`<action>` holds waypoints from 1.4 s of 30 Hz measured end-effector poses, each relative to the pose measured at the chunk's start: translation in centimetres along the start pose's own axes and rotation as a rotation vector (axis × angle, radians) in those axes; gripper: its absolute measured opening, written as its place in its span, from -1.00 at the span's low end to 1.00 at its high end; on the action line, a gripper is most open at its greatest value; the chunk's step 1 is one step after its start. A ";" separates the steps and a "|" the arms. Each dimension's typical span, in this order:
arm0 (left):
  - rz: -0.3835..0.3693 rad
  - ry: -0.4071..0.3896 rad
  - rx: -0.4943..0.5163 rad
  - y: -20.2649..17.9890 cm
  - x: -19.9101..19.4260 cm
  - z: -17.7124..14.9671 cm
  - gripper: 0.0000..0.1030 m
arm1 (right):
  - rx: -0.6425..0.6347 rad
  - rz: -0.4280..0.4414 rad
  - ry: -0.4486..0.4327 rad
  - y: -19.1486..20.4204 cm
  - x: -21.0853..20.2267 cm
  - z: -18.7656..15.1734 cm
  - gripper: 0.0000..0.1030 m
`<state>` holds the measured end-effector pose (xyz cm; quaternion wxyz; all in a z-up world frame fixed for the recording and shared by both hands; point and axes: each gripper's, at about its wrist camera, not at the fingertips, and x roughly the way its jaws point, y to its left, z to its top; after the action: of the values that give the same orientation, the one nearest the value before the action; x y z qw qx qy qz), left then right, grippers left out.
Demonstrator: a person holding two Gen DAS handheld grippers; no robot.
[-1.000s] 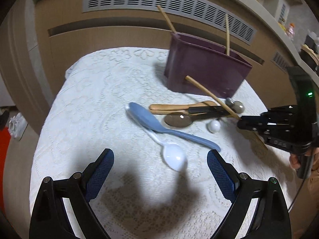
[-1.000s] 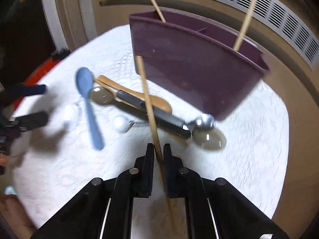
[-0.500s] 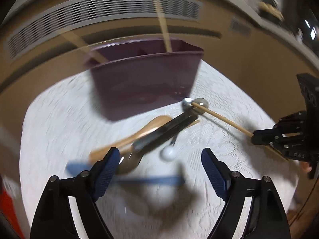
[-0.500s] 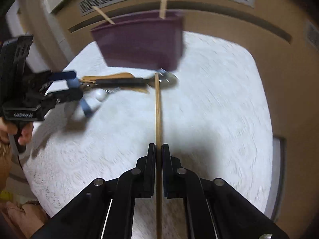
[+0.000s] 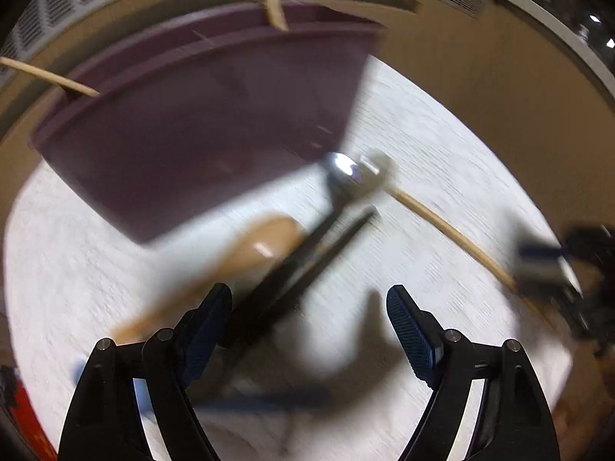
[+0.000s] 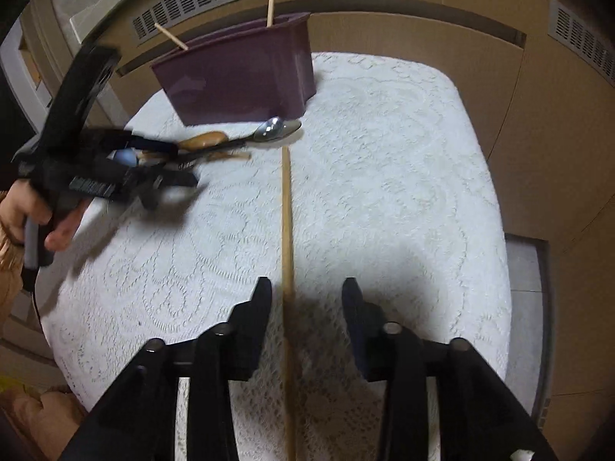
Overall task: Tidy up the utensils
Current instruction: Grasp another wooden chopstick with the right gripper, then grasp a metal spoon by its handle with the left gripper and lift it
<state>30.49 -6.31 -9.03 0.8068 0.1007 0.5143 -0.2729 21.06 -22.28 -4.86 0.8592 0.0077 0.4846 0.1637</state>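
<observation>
Over on the left, our left gripper (image 6: 169,165) hangs with jaws spread above the pile of utensils (the left wrist view is badly blurred): a wooden spoon (image 6: 203,140), a dark-handled piece and a metal spoon (image 6: 275,129) lie just in front of the purple bin (image 6: 238,84). Two sticks stand in that bin. Further right, one chopstick (image 6: 286,230) lies on the white lace cloth (image 6: 403,192), between the parted jaws of our right gripper (image 6: 305,296).
</observation>
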 end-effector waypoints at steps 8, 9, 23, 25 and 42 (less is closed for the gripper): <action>-0.207 0.063 0.008 -3.6 -1.9 -3.9 0.60 | -0.093 0.010 -0.005 1.4 2.0 2.5 -0.64; -0.208 0.051 0.002 -3.7 -2.3 -4.1 0.60 | -0.100 0.001 0.000 1.5 2.6 2.8 -0.64; -0.053 -0.059 0.013 -1.5 -1.6 3.4 0.06 | -0.012 -0.031 -0.051 0.0 1.1 1.8 -0.90; -0.008 -0.026 0.029 -1.6 0.1 4.9 0.06 | 0.006 -0.030 -0.065 -0.4 0.4 1.5 -0.90; 0.088 -0.081 -0.006 -2.1 -0.1 3.9 -0.36 | 0.020 0.011 -0.119 -0.4 -1.6 1.2 -0.90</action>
<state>32.36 -9.79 -6.95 0.8384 0.1096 0.4772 -0.2394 21.42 -22.99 -2.93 0.8856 0.0287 0.4342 0.1626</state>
